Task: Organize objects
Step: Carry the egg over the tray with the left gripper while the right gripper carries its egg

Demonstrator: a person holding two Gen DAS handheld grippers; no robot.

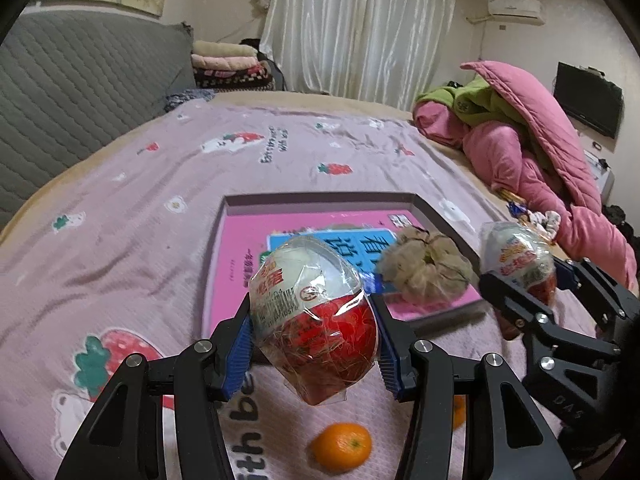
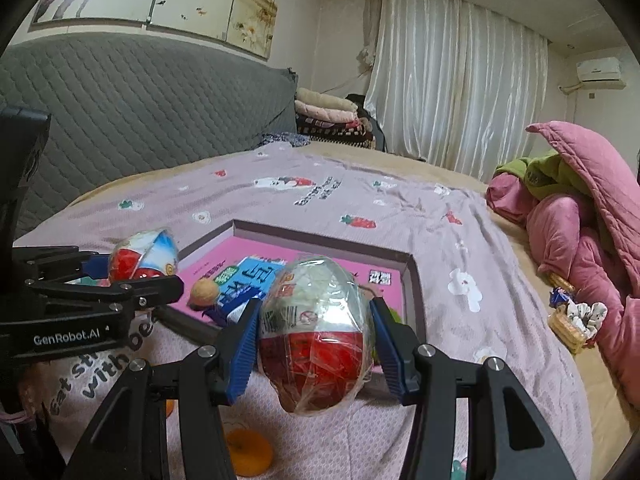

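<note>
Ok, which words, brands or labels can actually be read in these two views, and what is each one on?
"GenRobot.AI": side of the left gripper, seen in the right wrist view.
"DAS": body of the right gripper, seen in the left wrist view.
"with be", partly hidden: bedsheet.
Print on both wrapped toy eggs: too blurred to read.
Book cover in the box: large Chinese characters, not readable.

Bed [image 1: 160, 208] (pink strawberry sheet) carries shallow tray [image 1: 224, 240] and orange [image 1: 341, 447].
</note>
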